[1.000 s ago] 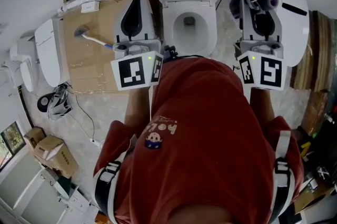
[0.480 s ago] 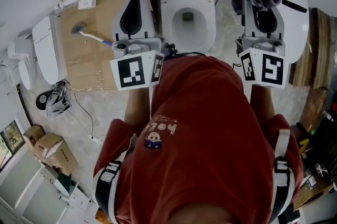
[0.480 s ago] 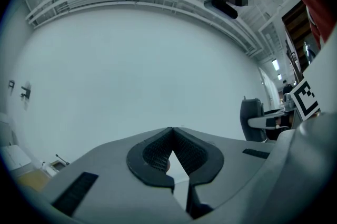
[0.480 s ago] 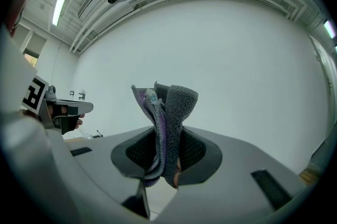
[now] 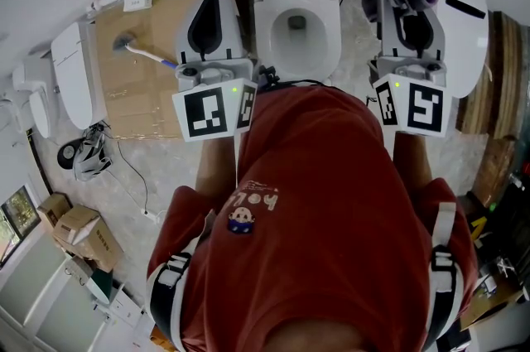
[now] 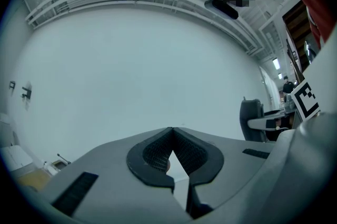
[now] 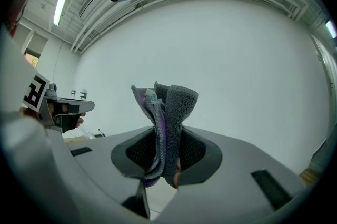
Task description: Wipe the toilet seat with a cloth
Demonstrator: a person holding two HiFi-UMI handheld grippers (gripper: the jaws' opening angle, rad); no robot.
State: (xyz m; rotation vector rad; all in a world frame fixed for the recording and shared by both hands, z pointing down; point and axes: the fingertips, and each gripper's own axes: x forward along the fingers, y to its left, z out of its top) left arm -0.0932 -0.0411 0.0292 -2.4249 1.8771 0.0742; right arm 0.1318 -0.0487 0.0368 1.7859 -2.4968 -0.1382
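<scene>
Cloth (image 7: 164,123) pinched upright between right gripper (image 7: 167,154) jaws.

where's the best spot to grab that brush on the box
The brush lies flat on the box, so probably come from straight above and pinch across the middle of its thin white handle, clear of the dark head.
</scene>
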